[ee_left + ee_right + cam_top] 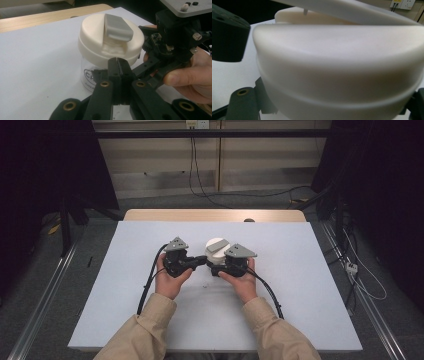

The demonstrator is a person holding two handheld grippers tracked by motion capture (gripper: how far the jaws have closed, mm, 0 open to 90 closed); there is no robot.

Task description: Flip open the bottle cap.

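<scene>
A clear jar (87,75) with a wide cream lid (216,245) and a grey flip tab (117,27) stands on the white table near its middle. My right gripper (216,268) reaches in from the right and is shut on the jar's body under the lid; its fingers (242,105) sit low on either side of the jar (337,75). My left gripper (117,61) is shut with nothing in it. Its tips point at the lid's rim from the left, just short of it; I cannot tell whether they touch.
The white table top (125,285) has bare room on all sides of the jar. A wooden strip (215,215) runs along its far edge. Cables trail from both grippers toward the person's sleeves (150,330). Dark floor and metal rails flank the table.
</scene>
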